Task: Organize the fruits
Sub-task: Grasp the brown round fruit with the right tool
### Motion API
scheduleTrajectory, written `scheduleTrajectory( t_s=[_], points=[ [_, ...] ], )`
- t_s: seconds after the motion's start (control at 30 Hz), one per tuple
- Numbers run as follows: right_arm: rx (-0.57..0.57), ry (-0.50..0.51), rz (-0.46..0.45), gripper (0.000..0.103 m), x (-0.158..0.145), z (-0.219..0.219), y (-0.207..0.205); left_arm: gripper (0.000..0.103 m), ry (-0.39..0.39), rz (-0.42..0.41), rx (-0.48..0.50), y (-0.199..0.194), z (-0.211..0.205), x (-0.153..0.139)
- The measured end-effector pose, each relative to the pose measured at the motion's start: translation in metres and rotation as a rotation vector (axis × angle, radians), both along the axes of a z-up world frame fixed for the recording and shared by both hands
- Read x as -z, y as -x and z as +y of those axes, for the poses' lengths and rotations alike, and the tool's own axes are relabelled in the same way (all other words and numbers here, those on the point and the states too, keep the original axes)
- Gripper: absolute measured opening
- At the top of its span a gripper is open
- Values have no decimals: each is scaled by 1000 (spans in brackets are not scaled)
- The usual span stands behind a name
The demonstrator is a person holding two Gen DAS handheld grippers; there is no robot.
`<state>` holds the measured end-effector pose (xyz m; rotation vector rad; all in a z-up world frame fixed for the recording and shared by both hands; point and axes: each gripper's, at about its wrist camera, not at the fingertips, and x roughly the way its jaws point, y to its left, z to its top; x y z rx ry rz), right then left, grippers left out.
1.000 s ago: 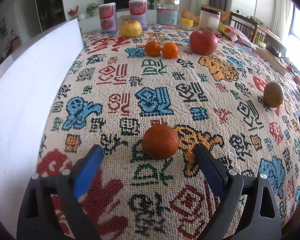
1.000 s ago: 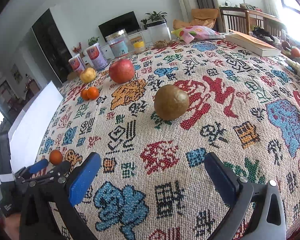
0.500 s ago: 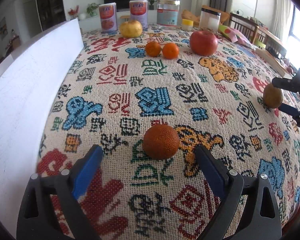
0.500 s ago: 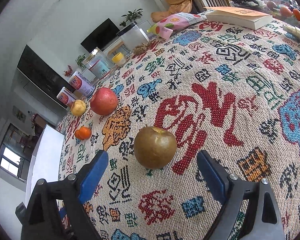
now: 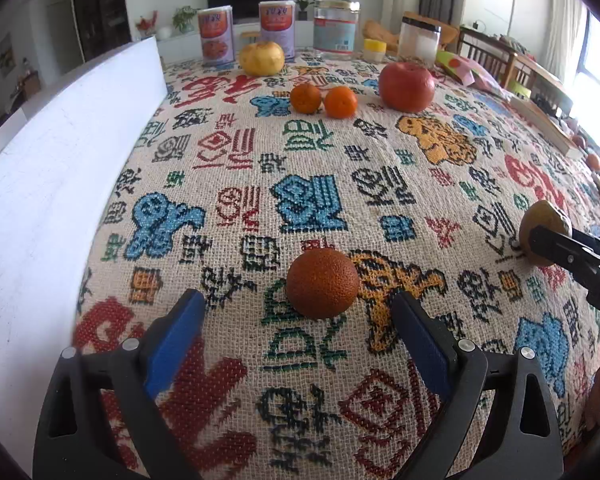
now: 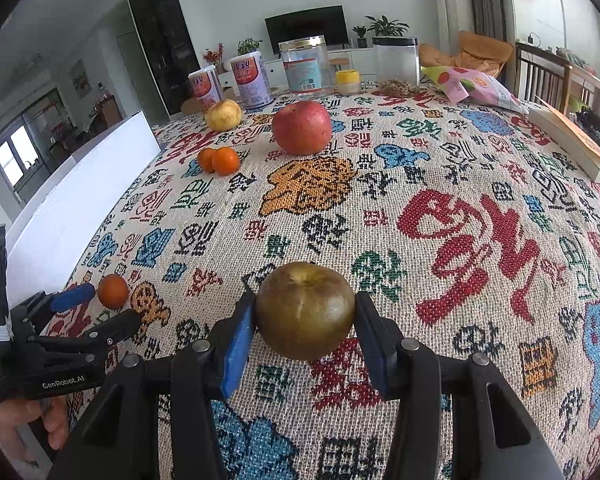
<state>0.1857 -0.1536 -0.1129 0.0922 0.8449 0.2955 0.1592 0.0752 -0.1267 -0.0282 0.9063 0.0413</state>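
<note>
A brownish-green round fruit (image 6: 306,300) sits on the patterned tablecloth (image 6: 480,240). My right gripper (image 6: 305,320) has it between its blue pads; the jaws are closing and both pads touch its sides. A dark orange (image 5: 323,283) lies just ahead of my left gripper (image 5: 296,308), which is open and not touching it. The right gripper's black fingers (image 5: 548,244) and the brown fruit (image 5: 544,216) show at the right edge of the left wrist view. Farther back are a red apple (image 6: 302,127), two small tangerines (image 6: 219,160) and a yellow fruit (image 6: 223,115).
Two printed cans (image 6: 228,84), a clear jar (image 6: 304,66), a small yellow-lidded pot (image 6: 348,80) and a clear box (image 6: 396,64) line the far edge. A white board (image 5: 40,200) stands along the left side. A snack bag (image 6: 476,84) and a book (image 6: 572,140) lie at right.
My right gripper moved up to the brown fruit, rolled level, and its jaws narrowed from wide open to touching the fruit's sides. The left gripper and the dark orange stayed put.
</note>
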Motion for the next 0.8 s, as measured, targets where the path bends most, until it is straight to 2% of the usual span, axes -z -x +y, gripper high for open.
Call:
scheduleTrajectory(
  t_s=[0.23, 0.33, 0.4, 0.47, 0.57, 0.8],
  points=[
    [3, -33, 18, 49, 1, -3, 9, 95, 0, 0, 0, 0, 0, 0],
    [8, 11, 26, 51, 3, 3, 11, 95, 0, 0, 0, 0, 0, 0],
    [1, 49, 28, 67, 6, 9, 12, 95, 0, 0, 0, 0, 0, 0],
    [-4, 86, 25, 74, 7, 14, 13, 95, 0, 0, 0, 0, 0, 0],
    [1, 118, 51, 77, 12, 16, 11, 95, 0, 0, -1, 0, 0, 0],
    [-5, 110, 63, 90, 14, 16, 10, 95, 2, -1, 0, 0, 0, 0]
  ],
)
